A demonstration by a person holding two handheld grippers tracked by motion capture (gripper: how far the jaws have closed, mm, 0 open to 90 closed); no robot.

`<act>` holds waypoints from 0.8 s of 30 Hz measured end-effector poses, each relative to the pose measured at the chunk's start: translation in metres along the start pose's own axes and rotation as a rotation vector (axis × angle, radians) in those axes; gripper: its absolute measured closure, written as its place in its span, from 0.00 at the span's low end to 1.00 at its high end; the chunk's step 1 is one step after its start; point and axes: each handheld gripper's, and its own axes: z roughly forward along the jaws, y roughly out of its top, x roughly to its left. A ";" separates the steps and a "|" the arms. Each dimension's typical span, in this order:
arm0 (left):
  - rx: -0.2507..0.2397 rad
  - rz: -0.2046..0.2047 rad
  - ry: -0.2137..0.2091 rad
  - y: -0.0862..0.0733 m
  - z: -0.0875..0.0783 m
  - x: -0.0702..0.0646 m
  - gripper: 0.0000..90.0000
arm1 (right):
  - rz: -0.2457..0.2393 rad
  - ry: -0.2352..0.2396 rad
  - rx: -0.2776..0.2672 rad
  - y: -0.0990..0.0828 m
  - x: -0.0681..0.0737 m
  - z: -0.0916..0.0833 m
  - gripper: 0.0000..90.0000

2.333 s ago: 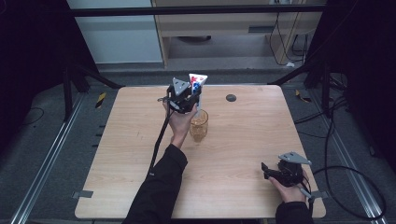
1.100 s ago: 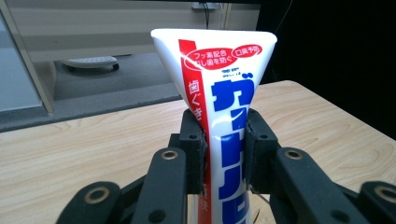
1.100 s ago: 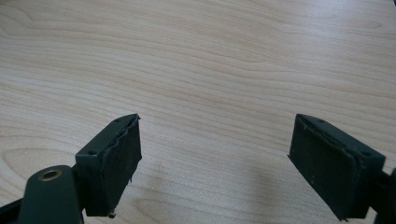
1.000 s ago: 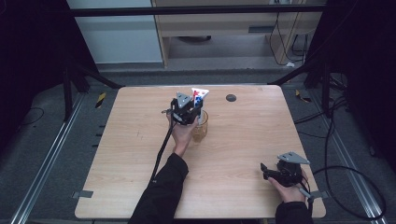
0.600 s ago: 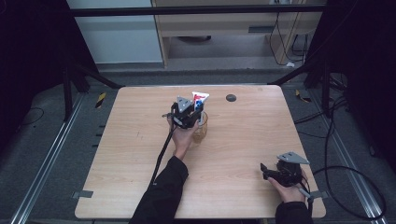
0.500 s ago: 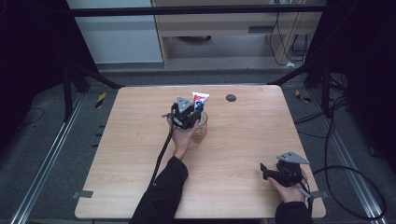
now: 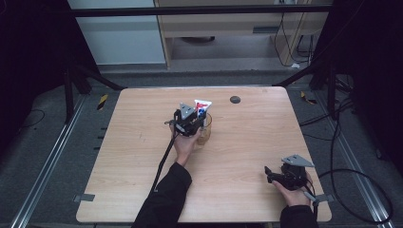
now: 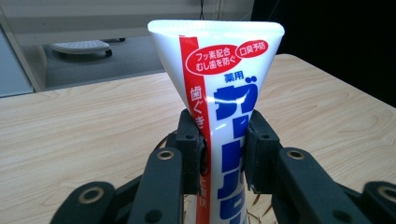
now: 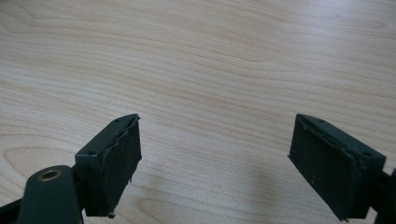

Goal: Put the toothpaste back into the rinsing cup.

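A white toothpaste tube (image 8: 229,84) with red and blue print stands upright, flat crimped end up, between the jaws of my left gripper (image 8: 224,140), which is shut on it. In the high view the left gripper (image 7: 197,119) holds the tube (image 7: 202,106) directly over a clear amber cup (image 7: 206,134) at the table's middle. The tube's lower end is hidden behind the jaws. My right gripper (image 7: 272,175) rests near the table's front right corner. Its jaws (image 9: 215,154) stand wide open over bare wood with nothing between them.
The wooden table (image 7: 123,156) also carries a small dark round disc (image 7: 235,99) near its far edge. A black cable (image 7: 164,159) trails from the left gripper along the person's forearm. Dark frame posts stand at both sides of the table.
My left gripper has carried the toothpaste tube from the far side toward the person and down over the cup. The right gripper has stayed where it was.
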 end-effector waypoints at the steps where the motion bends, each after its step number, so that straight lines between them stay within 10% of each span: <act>1: 0.001 0.004 0.003 0.000 0.000 0.000 0.78 | -0.001 0.000 0.001 0.000 0.000 0.000 0.18; 11: 0.021 0.016 -0.008 -0.006 -0.004 0.000 0.74 | -0.004 -0.004 0.000 0.000 0.000 0.000 0.18; 24: -0.013 0.053 -0.037 0.006 -0.037 0.010 0.44 | -0.006 -0.006 0.007 -0.001 0.001 0.001 0.17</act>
